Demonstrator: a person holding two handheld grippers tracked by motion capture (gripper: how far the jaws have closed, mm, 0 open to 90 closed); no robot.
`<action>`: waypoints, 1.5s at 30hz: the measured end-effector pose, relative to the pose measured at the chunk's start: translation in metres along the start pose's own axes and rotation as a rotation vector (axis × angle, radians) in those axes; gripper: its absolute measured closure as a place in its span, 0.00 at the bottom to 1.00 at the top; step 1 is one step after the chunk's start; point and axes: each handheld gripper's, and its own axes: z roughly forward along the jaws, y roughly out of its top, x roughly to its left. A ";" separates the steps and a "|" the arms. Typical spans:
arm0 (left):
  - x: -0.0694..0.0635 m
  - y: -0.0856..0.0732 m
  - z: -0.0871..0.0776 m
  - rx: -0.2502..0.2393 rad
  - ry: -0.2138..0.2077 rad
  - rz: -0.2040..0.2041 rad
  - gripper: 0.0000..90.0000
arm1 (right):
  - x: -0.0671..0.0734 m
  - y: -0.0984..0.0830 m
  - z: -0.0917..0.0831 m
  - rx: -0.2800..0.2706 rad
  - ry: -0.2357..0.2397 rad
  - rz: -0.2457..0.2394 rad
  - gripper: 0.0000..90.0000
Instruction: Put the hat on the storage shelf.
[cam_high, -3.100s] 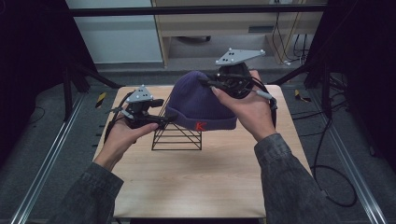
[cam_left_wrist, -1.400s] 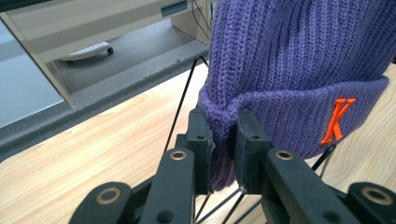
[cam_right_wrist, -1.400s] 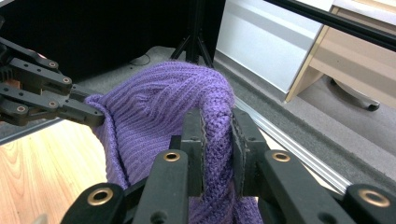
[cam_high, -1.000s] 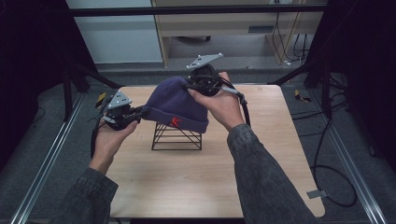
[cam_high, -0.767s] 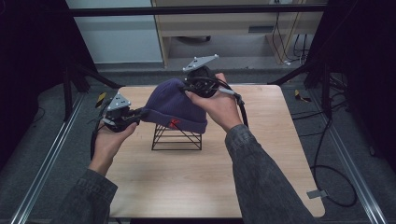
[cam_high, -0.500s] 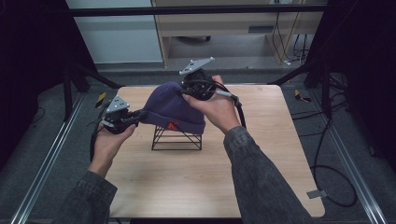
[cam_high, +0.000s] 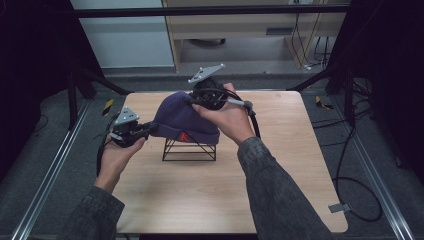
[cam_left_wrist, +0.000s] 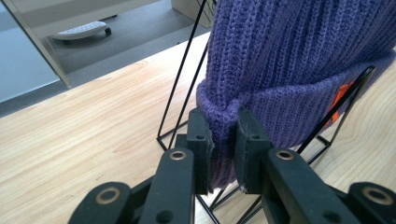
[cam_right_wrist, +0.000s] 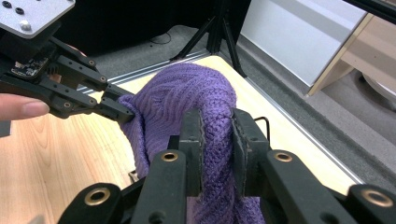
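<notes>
Fingers (cam_left_wrist: 222, 140) of the left gripper (cam_high: 129, 131) are clamping the beanie (cam_high: 185, 120) cuff, the right gripper (cam_high: 209, 95) pinching its crown — lifting evenly should be clearing the wire stand (cam_high: 190, 150) underneath.

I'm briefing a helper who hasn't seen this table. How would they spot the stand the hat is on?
Find the square wooden table; near its middle sits a purple knitted hat. Right under the hat stands the stand, a frame of thin black wire shaped like a pyramid on a rectangular base. It is the only bare, see-through black thing resting on the wood.
</notes>
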 end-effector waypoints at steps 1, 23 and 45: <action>0.000 0.000 0.000 -0.001 -0.002 -0.001 0.86 | 0.000 0.000 0.000 0.001 0.001 0.000 0.85; 0.002 -0.018 0.007 0.024 -0.017 -0.015 0.86 | 0.005 -0.014 0.008 0.042 0.040 0.003 0.83; 0.001 -0.035 0.017 0.067 -0.029 -0.012 0.85 | 0.009 -0.036 0.022 0.086 0.068 0.023 0.83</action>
